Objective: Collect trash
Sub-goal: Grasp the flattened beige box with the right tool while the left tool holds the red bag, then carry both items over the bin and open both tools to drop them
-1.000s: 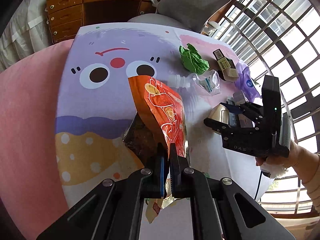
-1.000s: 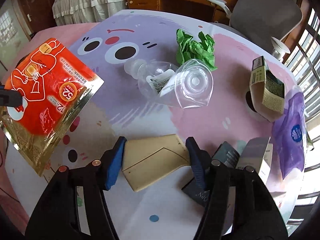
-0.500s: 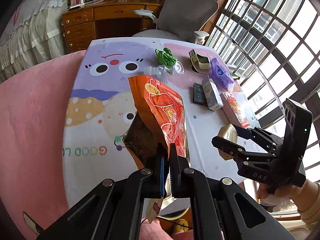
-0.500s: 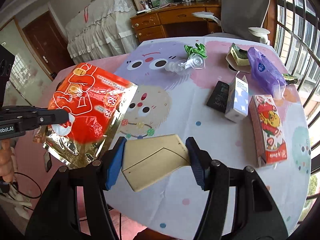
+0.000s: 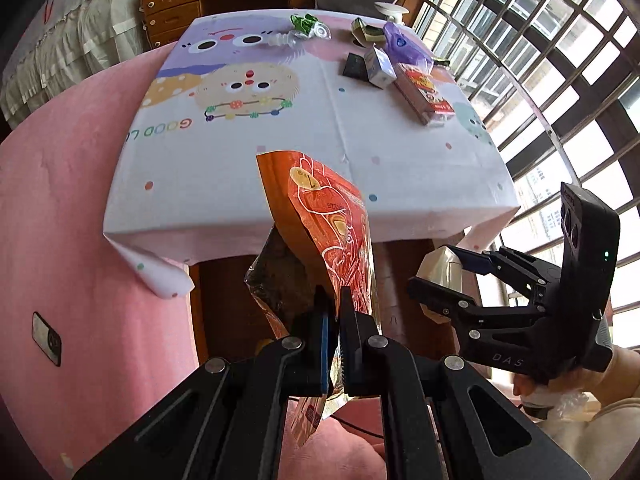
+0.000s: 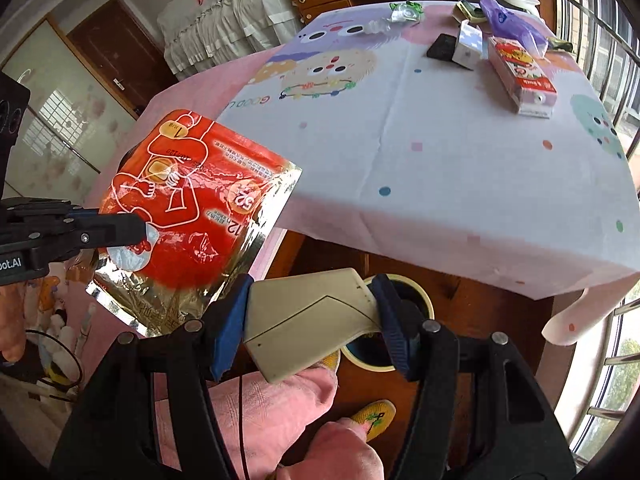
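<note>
My left gripper point(image 5: 335, 308) is shut on the bottom edge of an orange-red foil pouch point(image 5: 324, 216), which stands upright in front of the table's near edge. In the right wrist view the same pouch point(image 6: 192, 200) hangs from the left gripper point(image 6: 120, 228) at the left. My right gripper point(image 6: 310, 316) is shut on a flat beige carton point(image 6: 304, 312), held off the table and above a round cream-rimmed bin point(image 6: 424, 300) on the floor. In the left wrist view, the right gripper point(image 5: 440, 280) holds that carton point(image 5: 442, 266) at the lower right.
On the cartoon tablecloth point(image 5: 280, 168) lie a red carton point(image 5: 422, 90), a white carton point(image 5: 380, 66), a black packet point(image 5: 354, 66), a purple bag point(image 5: 400, 42), a clear bottle point(image 5: 296, 36) and green crumpled paper point(image 5: 303, 22). Pink-trousered legs point(image 6: 280, 400) and a yellow slipper point(image 6: 376, 416) are below.
Both grippers have pulled back from over the table and dropped below its near edge, each keeping its item. The bin under the table has come into the right wrist view.
</note>
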